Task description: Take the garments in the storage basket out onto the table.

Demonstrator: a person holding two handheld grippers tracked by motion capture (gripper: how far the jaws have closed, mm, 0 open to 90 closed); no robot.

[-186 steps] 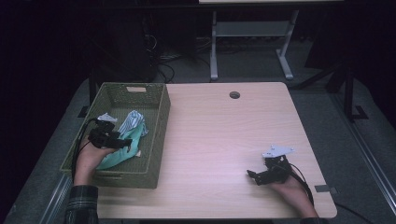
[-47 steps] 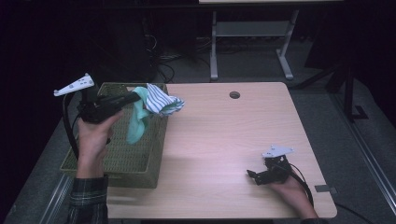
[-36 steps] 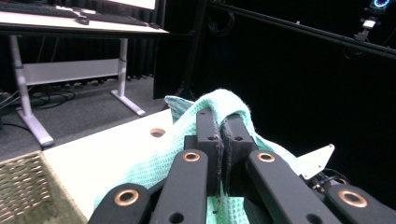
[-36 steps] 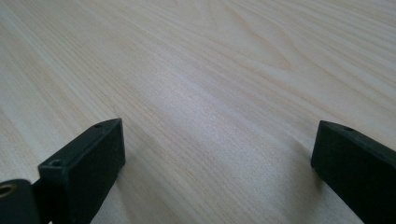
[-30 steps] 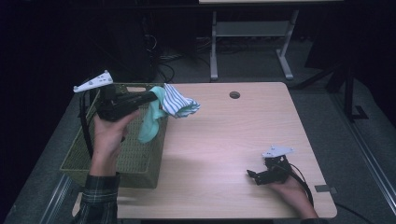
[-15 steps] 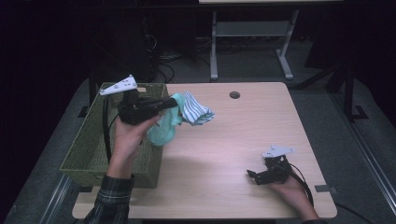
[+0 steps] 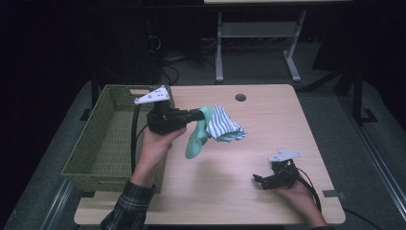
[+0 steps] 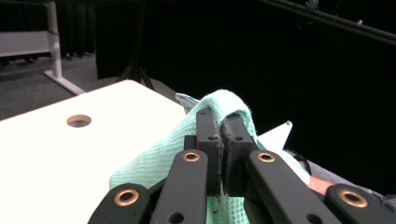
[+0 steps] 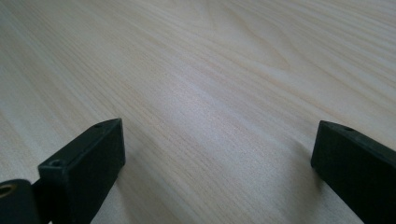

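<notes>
Your left gripper (image 7: 200, 115) has carried the mint-green cloth (image 7: 195, 141) out past the right wall of the green wicker basket (image 7: 103, 143) and now holds it in the air over the wooden table (image 7: 268, 120); half a second ago it hung just at the basket's edge, and earlier it was still inside the basket. In the left gripper view the jaws are pinched tight on a fold of the green cloth (image 8: 154, 161), which drapes over both jaw tips. A blue-and-white striped cloth (image 7: 225, 127) hangs bunched against the green one on its far side, clear of the table; you cannot tell whether the jaws clamp it too. Your right gripper (image 7: 261, 180) has not moved: it rests low on the table near the front right corner, and the right gripper view shows its jaws spread wide apart over bare wood with nothing between them.
</notes>
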